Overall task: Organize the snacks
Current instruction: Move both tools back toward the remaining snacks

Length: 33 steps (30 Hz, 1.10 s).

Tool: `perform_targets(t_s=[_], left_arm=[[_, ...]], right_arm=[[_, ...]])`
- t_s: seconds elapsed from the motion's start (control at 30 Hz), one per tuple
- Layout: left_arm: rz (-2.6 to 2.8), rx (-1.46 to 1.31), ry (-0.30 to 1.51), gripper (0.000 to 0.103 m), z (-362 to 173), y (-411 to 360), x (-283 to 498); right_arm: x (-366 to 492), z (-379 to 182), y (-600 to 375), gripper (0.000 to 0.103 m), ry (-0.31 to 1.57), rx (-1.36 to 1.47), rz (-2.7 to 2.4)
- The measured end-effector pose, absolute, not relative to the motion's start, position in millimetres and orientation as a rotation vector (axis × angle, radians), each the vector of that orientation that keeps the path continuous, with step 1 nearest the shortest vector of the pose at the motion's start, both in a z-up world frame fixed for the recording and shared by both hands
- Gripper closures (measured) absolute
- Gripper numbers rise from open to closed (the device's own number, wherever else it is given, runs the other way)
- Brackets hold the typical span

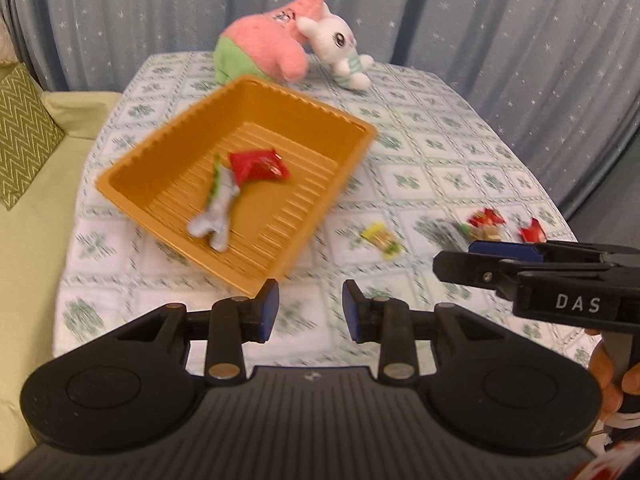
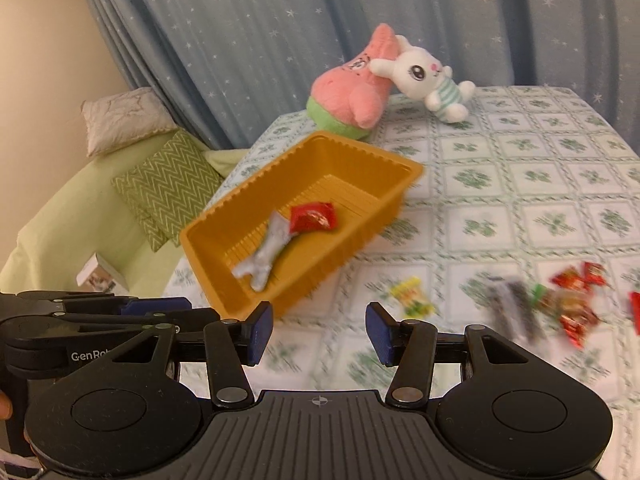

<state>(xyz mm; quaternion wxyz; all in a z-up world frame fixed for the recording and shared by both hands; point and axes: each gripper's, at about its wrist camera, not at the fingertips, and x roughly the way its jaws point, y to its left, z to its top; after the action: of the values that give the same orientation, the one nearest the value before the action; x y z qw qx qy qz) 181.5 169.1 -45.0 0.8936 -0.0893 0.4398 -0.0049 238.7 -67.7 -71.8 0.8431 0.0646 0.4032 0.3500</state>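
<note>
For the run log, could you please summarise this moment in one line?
left hand-held gripper: open, empty | right hand-held gripper: open, empty | orange tray: two snacks inside | tablecloth: loose snacks remain

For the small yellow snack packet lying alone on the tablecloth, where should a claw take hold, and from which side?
The yellow packet lies flat on the tablecloth, apart from the orange tray and the red snack pile. Probably best from above, pinching across its narrow width near the middle. The right claw is open and empty, and closer to it.
</note>
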Motion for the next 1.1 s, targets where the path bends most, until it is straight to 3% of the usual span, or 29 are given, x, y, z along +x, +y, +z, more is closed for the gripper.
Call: perform_targets(t_s=[0.57, 1.1], left_arm=[[-0.025, -0.168, 0.975, 0.072, -72.6, 62.7, 177.7], [0.001, -0.154, 0.998, 0.072, -97.9, 28.2, 204.6]], right_arm=[[239.9, -102.8, -205.6, 0.051, 0.931, 0.172, 0.628], [272.1, -134.1, -284.8, 0.051, 0.980, 0.228, 0.464]])
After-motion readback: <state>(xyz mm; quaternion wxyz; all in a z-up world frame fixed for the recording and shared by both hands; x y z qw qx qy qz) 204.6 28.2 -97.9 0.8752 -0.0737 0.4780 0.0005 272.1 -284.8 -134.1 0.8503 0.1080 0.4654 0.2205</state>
